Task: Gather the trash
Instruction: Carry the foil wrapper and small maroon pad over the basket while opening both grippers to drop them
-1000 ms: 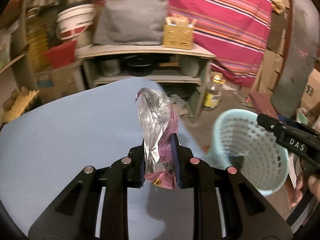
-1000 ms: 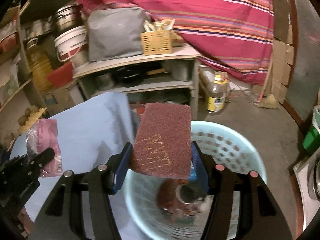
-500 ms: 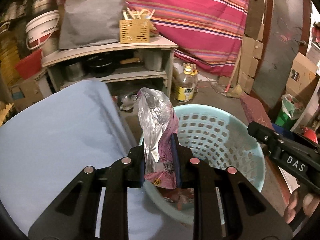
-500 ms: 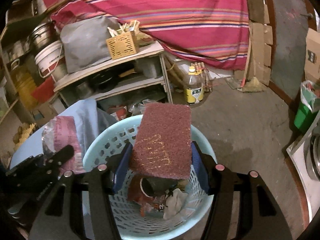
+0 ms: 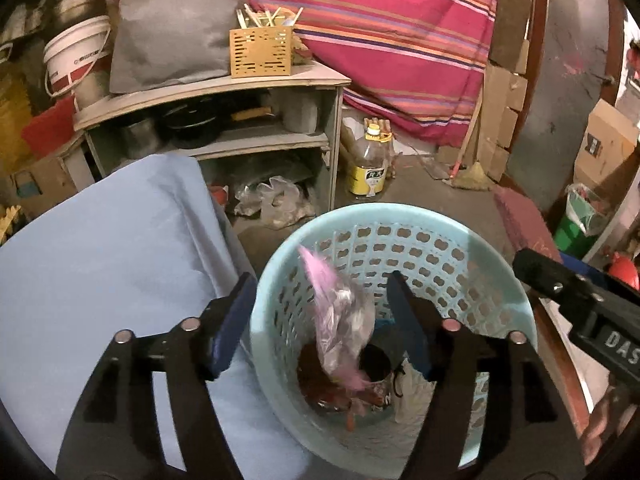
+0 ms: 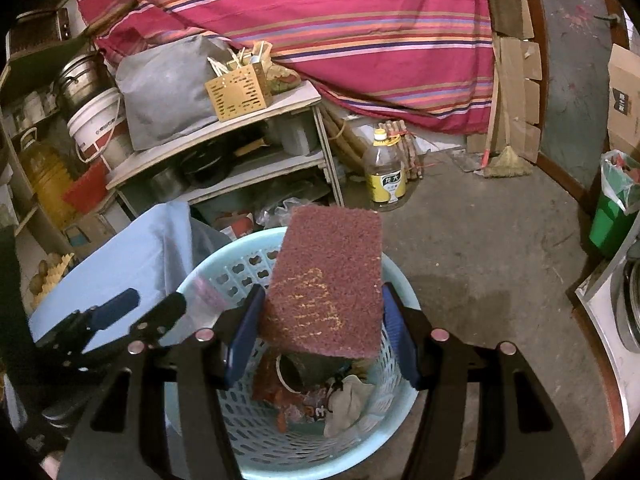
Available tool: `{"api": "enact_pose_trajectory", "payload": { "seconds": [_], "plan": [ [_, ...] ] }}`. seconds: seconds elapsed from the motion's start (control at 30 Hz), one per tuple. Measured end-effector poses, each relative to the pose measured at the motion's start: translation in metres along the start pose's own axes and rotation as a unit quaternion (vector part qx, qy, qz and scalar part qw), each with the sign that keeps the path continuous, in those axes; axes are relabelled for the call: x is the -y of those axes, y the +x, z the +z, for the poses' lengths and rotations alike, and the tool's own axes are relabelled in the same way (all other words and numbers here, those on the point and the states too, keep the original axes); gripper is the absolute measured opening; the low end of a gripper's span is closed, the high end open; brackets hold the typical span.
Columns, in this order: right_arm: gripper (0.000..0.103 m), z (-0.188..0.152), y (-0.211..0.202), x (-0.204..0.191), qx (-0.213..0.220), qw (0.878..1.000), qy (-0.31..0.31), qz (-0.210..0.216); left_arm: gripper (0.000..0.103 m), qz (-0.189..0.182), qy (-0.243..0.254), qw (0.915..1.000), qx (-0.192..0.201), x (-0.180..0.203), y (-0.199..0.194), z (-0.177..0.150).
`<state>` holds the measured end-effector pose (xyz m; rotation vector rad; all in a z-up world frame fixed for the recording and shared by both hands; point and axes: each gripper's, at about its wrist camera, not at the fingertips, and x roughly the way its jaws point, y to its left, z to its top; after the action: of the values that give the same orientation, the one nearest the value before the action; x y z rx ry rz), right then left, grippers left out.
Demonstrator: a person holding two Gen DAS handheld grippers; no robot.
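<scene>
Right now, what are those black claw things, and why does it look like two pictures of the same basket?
Those are two grabbing tools, one in each of a person's hands. Each carries a camera looking along its fingers, so you see the same light blue laundry basket twice, from the left hand and from the right. The left tool is opening, and a pink and silver snack wrapper is dropping into the basket onto other trash. The right tool grips a dark red scouring pad over the basket. Beside it lies a blue cloth.

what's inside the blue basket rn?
In the light blue basket: a pink-and-silver wrapper dropping in blurred, a dark cup-like thing, a pale crumpled scrap, reddish wrappers. The maroon pad hides part.
</scene>
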<state>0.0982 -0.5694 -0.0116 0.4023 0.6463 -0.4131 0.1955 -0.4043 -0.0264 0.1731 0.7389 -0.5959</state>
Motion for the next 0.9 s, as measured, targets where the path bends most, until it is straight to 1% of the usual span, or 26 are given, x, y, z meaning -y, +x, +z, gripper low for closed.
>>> {"api": "enact_pose_trajectory", "payload": {
  "seconds": [0.07, 0.17, 0.23, 0.37, 0.6, 0.63, 0.67, 0.7, 0.77, 0.9],
  "plan": [
    [0.058, -0.001, 0.001, -0.002, -0.002, 1.000, -0.003, -0.001, 0.080, 0.019, -0.009, 0.9997, 0.008, -0.009, -0.008, 0.000],
    [0.058, -0.002, 0.003, -0.006, -0.004, 1.000, -0.010, -0.003, 0.087, 0.031, -0.022, 0.9990, 0.023, -0.020, -0.020, 0.002],
    [0.058, -0.002, 0.004, -0.010, -0.004, 1.000, -0.014, -0.003, 0.089, 0.037, -0.025, 0.9987, 0.027, -0.024, -0.025, 0.002],
    [0.058, -0.003, 0.009, -0.020, -0.009, 0.999, -0.031, -0.004, 0.092, 0.064, -0.019, 0.9970, 0.039, -0.030, -0.036, 0.002],
    [0.059, -0.005, 0.016, -0.036, -0.016, 0.999, -0.048, 0.000, 0.093, 0.080, -0.026, 0.9956, 0.042, -0.043, -0.044, 0.002],
    [0.063, -0.006, 0.019, -0.040, -0.019, 0.998, -0.057, -0.004, 0.093, 0.082, -0.026, 0.9954, 0.042, -0.045, -0.046, 0.001],
    [0.078, -0.007, 0.020, -0.044, -0.020, 0.998, -0.064, -0.011, 0.093, 0.084, -0.027, 0.9952, 0.043, -0.047, -0.048, 0.001],
    [0.081, -0.009, 0.020, -0.049, -0.014, 0.997, -0.075, -0.022, 0.093, 0.087, -0.027, 0.9949, 0.044, -0.049, -0.051, 0.001],
    [0.082, -0.011, 0.021, -0.057, -0.009, 0.995, -0.093, -0.038, 0.095, 0.093, -0.027, 0.9942, 0.048, -0.054, -0.058, -0.001],
    [0.087, -0.011, 0.019, -0.066, -0.002, 0.993, -0.104, -0.048, 0.096, 0.106, -0.027, 0.9923, 0.058, -0.062, -0.076, -0.006]
  ]
}}
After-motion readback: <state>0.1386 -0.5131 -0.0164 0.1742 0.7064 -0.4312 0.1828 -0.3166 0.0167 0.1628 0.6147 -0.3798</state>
